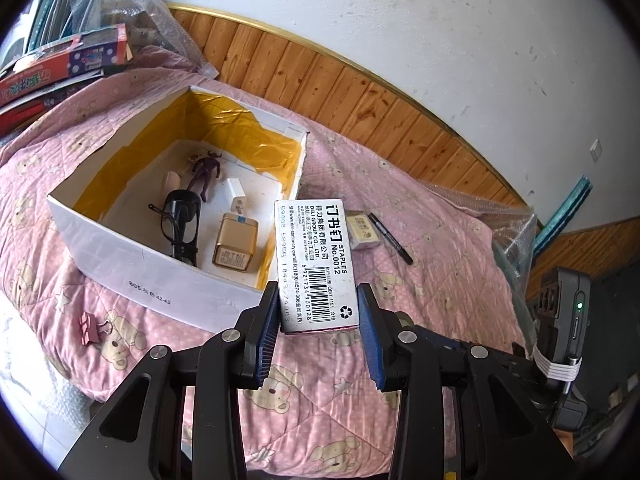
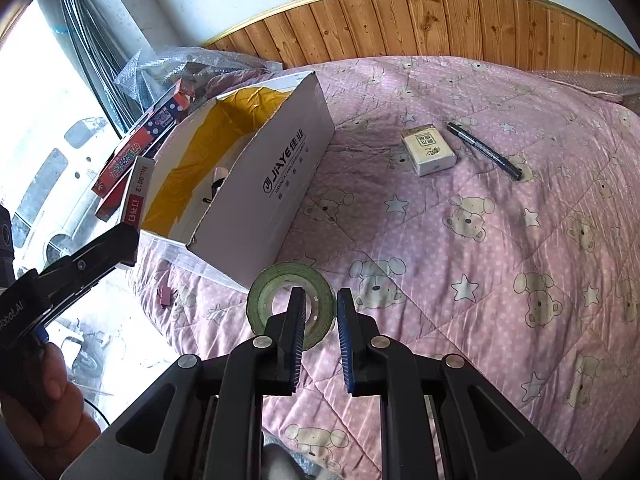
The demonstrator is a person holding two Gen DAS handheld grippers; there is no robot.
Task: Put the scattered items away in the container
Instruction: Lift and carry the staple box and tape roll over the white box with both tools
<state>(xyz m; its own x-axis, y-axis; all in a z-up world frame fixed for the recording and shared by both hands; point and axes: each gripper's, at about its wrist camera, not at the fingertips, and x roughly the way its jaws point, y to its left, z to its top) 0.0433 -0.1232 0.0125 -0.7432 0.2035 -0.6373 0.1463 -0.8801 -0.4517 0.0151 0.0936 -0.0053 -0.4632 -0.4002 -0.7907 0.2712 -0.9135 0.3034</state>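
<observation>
My left gripper is shut on a white staples box and holds it above the near right corner of the white shoebox, which has yellow lining. The shoebox holds black glasses, a gold tin, a white plug and a purple figure. My right gripper is shut on the rim of a green tape roll, beside the shoebox. A cigarette pack and a black marker lie on the pink quilt. A pink binder clip lies left of the box.
Stacked colourful boxes and bubble wrap sit behind the shoebox. A wood-panelled wall borders the bed. Bubble wrap lies at the bed's right edge. The left gripper with the staples box shows at the left of the right wrist view.
</observation>
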